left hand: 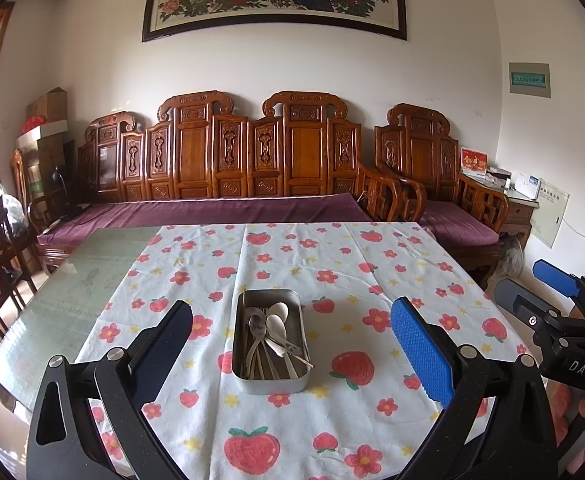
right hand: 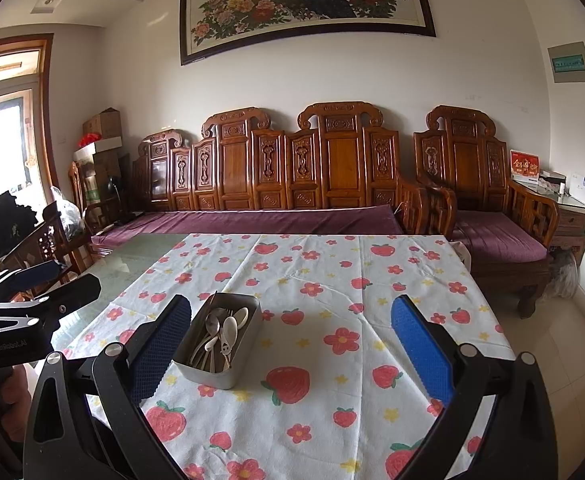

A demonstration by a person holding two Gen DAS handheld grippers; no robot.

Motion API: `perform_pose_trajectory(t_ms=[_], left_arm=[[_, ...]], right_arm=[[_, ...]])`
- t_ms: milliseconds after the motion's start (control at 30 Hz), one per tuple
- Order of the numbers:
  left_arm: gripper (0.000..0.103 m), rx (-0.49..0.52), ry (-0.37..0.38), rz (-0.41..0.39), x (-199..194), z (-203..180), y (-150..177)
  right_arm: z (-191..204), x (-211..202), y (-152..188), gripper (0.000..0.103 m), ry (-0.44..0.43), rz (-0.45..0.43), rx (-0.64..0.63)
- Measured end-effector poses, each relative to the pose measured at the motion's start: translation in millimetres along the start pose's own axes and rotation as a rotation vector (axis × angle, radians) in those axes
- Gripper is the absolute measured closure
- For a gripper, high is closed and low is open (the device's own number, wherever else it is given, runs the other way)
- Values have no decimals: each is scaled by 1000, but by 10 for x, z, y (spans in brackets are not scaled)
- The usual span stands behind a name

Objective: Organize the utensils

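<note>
Hovering with jaws spread wide and empty, the left gripper (left hand: 292,340) and right gripper (right hand: 292,340) face the metal tray (left hand: 239,354) collecting the spoons (left hand: 277,324) on the counter (left hand: 332,264).

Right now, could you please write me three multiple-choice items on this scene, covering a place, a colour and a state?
1. Where do the metal spoons lie?
A. on the purple sofa
B. inside the rectangular metal tin
C. on the bare glass tabletop

2. What colour are the left gripper finger pads?
A. blue
B. yellow
C. red

3. How is the right gripper set?
A. shut on a spoon
B. shut on the tin
C. open, holding nothing

Answers: B, the spoon bowls and handles sit within the tin's walls; A, the ribbed pad is blue; C, the fingers stand wide apart over the strawberry-print tablecloth.
</note>
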State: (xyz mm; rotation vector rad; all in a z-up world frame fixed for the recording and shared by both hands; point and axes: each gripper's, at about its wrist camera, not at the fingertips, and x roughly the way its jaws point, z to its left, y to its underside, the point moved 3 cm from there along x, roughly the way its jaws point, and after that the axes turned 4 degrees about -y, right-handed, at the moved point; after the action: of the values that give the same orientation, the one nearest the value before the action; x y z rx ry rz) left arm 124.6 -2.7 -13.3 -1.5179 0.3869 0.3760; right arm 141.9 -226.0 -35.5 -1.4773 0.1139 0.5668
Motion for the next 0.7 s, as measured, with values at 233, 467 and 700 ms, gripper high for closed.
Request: perform_pose_trajectory(t_ms=[233, 467, 700], left_arm=[[7, -1, 1, -1, 2, 4, 6], [7, -2, 2, 0, 2, 0, 6], [7, -3, 2, 0, 4, -7, 10]], right_arm=[[6, 1, 13, 2, -1, 0, -2], [4, 2, 13, 2, -2, 0, -1], [5, -1, 7, 2, -2, 1, 0]])
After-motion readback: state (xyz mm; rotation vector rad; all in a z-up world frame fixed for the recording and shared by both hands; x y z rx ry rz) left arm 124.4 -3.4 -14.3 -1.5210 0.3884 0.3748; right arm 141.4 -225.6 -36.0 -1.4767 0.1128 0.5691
